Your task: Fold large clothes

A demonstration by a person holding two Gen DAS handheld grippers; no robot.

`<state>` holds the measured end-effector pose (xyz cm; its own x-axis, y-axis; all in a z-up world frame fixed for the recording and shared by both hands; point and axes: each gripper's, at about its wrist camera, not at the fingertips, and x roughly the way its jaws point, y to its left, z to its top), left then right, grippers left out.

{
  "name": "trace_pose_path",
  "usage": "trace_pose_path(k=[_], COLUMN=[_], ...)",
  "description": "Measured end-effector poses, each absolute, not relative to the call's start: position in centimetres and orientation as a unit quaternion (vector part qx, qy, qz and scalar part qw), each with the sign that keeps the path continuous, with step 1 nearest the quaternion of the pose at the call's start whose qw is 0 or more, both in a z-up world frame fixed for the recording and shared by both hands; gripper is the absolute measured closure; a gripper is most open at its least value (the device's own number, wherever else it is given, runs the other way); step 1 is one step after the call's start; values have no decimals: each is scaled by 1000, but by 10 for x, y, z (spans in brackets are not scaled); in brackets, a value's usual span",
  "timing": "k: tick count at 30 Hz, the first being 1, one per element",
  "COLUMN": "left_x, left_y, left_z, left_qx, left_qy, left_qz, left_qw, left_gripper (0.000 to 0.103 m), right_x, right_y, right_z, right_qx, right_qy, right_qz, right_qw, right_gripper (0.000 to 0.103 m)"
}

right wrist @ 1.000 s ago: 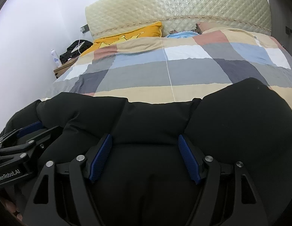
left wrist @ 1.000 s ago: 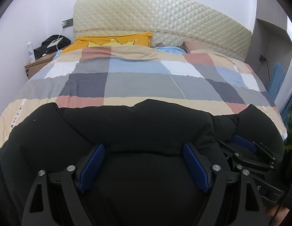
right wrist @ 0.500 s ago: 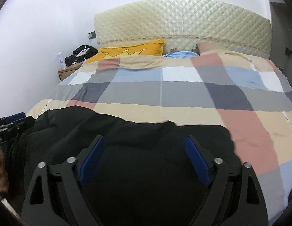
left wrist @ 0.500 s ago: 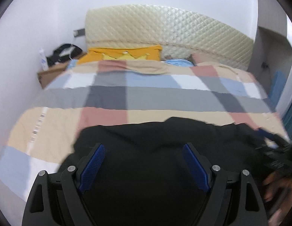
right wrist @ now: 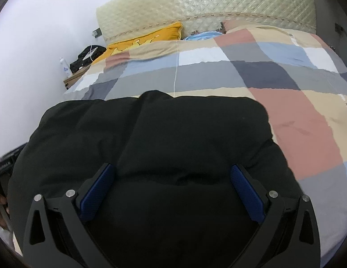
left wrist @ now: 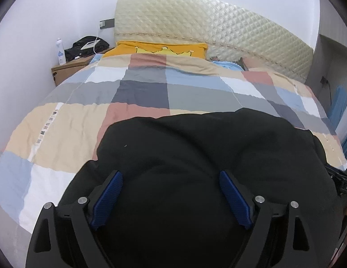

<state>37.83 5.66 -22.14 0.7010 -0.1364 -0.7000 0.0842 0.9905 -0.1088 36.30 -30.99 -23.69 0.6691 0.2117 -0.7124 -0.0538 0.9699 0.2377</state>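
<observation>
Black padded garment (left wrist: 195, 156) on checked quilt (left wrist: 140, 93), left gripper (left wrist: 171, 192) and right gripper (right wrist: 171, 185) jaws opening, unclamped, left view alone shows blue curtain (left wrist: 337, 105)

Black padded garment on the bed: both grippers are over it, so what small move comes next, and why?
Probably lower the right gripper onto the bulge between its opening jaws and close. The black padded garment lies bunched on the checked quilt, unheld; the left gripper is opening too.

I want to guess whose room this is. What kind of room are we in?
Most likely a bedroom. There is a bed with a checked quilt, a padded headboard, a yellow pillow and a small bedside table.
</observation>
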Motion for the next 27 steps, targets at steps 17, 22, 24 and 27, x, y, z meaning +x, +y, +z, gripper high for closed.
trace_pose_path(k=[17, 22, 24, 27], left_x=[349, 298, 278, 255], left_y=[54, 60, 59, 53], left_z=[-178, -118, -88, -43], left_qx=[-39, -67, -56, -36], left_qy=[359, 317, 297, 286], left_qz=[-6, -11, -11, -10], left_qw=[933, 946, 953, 957], left_gripper=[13, 13, 13, 13], right_x=[331, 286, 264, 234], right_y=[-303, -311, -313, -312], right_z=[-174, -108, -76, -29], right_qx=[78, 95, 92, 81], right_qy=[349, 299, 275, 243], right_qz=[63, 75, 74, 74], right_qw=[932, 947, 954, 964], right_gripper=[0, 0, 0, 0])
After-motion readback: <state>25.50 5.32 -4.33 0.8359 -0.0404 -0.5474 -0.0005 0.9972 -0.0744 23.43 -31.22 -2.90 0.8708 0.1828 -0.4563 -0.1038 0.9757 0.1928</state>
